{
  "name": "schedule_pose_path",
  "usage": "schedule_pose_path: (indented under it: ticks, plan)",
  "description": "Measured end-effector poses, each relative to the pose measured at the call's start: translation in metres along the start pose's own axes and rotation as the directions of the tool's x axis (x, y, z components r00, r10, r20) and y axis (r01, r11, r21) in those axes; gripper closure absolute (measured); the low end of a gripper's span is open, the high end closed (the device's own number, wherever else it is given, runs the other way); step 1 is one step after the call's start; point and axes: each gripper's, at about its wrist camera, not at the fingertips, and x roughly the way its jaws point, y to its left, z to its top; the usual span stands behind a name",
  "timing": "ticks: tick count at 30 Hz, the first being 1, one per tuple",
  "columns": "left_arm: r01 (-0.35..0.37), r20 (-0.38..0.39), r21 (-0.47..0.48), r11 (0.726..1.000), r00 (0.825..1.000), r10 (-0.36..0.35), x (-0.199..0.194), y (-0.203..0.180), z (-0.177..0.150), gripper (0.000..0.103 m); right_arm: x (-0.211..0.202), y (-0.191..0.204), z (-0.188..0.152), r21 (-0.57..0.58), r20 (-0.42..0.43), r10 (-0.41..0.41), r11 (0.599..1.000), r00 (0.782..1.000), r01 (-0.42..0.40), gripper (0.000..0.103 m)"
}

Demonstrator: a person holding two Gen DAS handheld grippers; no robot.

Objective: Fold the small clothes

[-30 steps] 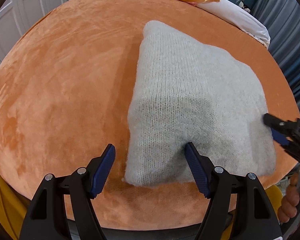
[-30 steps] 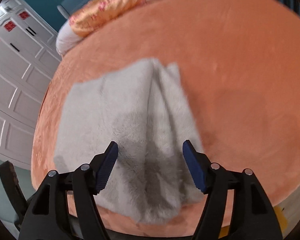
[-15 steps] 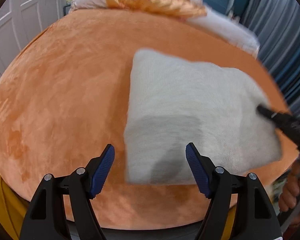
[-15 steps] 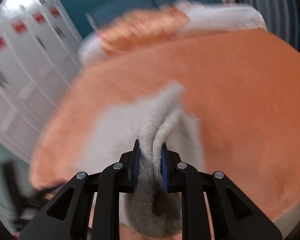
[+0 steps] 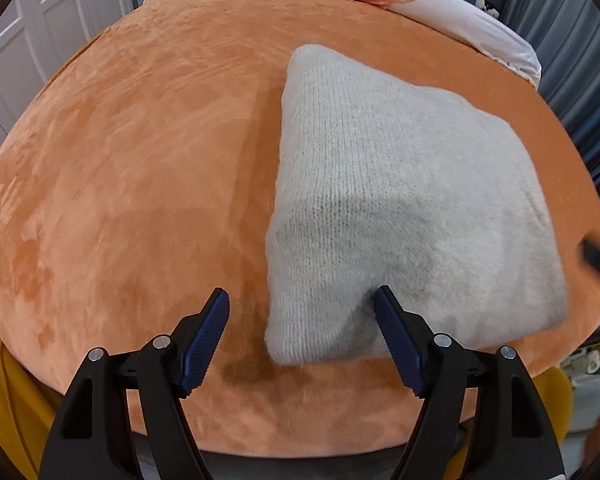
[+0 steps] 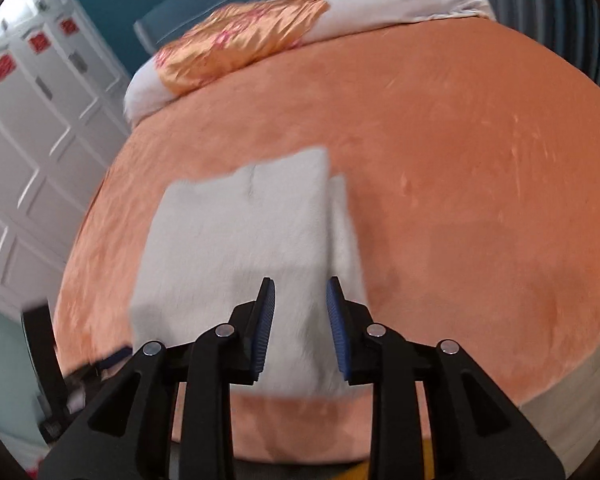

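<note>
Grey-white knitted wool, folded into a thick rectangular pad, is the sweater, lying flat on the orange plush bed cover near the cover's front edge. From the left wrist view the left gripper hangs just over the sweater's near left corner with its jaws spread wide and nothing between them; the right-hand blue pad sits against the knit's front edge, though whether it presses in or only overlaps it cannot be told, and the left-hand pad is over bare cover. At the right rim of that view a dark blurred tip of the right gripper shows beside the sweater's right edge. In the right wrist view, which is blurred, the right gripper is above the near part of the sweater with its jaws parted by a narrow gap and no cloth caught between them. A second layer of the fold shows along the sweater's right side there. An orange satin pillow and white bedding lie at the far end of the bed, with white panelled doors to the left.
</note>
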Motion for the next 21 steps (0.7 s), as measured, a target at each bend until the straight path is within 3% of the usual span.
schedule_pose_path:
  ticks: [3, 9, 11, 15, 19, 21]
  plan:
    - [0.009, -0.004, -0.008, 1.000, 1.000, -0.009, -0.005, 0.000, 0.000, 0.031, 0.049, -0.010, -0.030, -0.022, -0.155, -0.070, 0.997, 0.985, 0.067, 0.078]
    - [0.009, -0.003, -0.015, 1.000, 1.000, -0.009, -0.018, 0.007, -0.010, 0.031, 0.010, 0.005, -0.012, -0.021, -0.048, -0.041, 0.999, 0.998, 0.040, 0.079]
    - [0.014, -0.003, -0.025, 1.000, 1.000, -0.014, -0.021, 0.010, -0.014, 0.031, -0.004, 0.029, 0.006, -0.084, 0.002, -0.009, 0.996, 1.000, 0.009, 0.079]
    - [0.014, -0.002, -0.039, 0.999, 1.000, -0.015, -0.028, 0.017, -0.018, 0.031, 0.001, 0.081, 0.035, -0.181, 0.019, 0.061, 0.982, 0.998, -0.056, 0.079]
    - [0.007, -0.009, -0.045, 0.999, 1.000, -0.008, -0.034, 0.027, -0.021, 0.031, 0.055, 0.115, 0.038, -0.221, -0.098, 0.080, 0.970, 0.992, -0.100, 0.078]
    - [-0.004, -0.011, -0.062, 0.998, 1.000, 0.003, -0.036, 0.036, -0.024, 0.031, 0.100, 0.122, 0.016, -0.266, -0.209, -0.002, 0.962, 0.978, -0.055, 0.077]
